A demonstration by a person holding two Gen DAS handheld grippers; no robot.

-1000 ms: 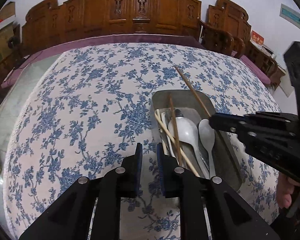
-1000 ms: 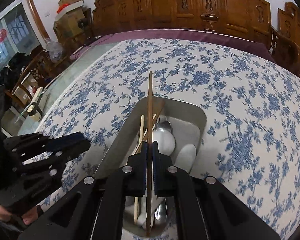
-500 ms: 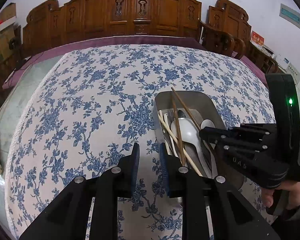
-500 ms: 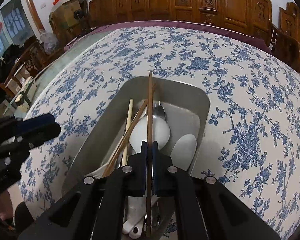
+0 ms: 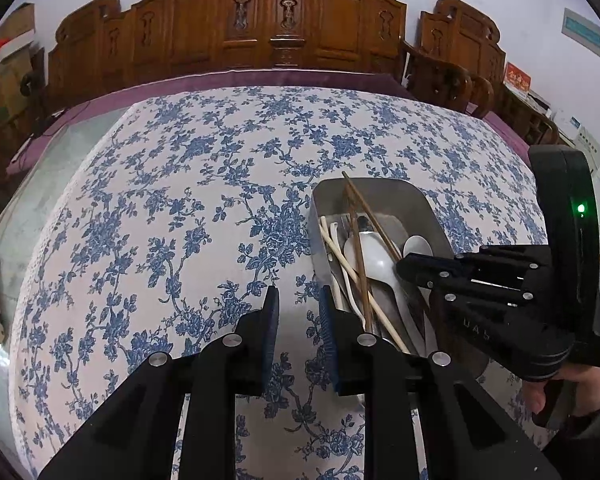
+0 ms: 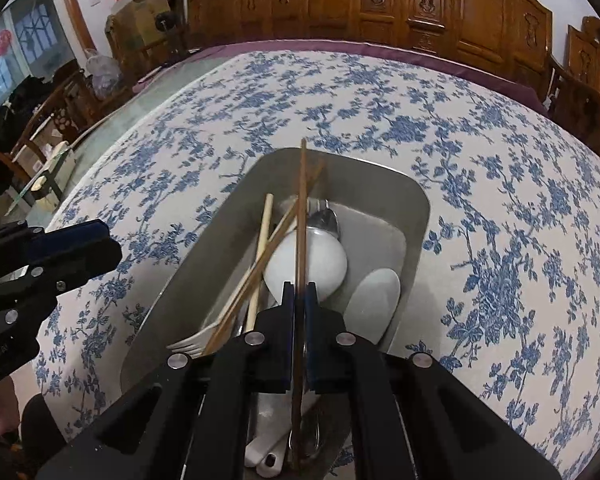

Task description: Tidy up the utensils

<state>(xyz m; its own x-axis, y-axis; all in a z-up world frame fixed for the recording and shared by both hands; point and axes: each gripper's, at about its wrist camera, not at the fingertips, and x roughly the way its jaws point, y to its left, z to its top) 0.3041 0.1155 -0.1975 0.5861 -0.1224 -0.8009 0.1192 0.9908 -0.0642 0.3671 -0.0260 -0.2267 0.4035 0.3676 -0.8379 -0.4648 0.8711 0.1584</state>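
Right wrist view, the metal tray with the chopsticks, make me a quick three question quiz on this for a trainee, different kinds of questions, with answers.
1. True or false: the right gripper is shut on a dark chopstick.
2. Multiple choice: where is the left gripper? A) inside the metal tray B) over the tablecloth beside the tray, holding nothing C) clamped on a spoon
3. Fill in: the big white spoon lies ____ the tray.

Key: 1 true; 2 B; 3 inside.
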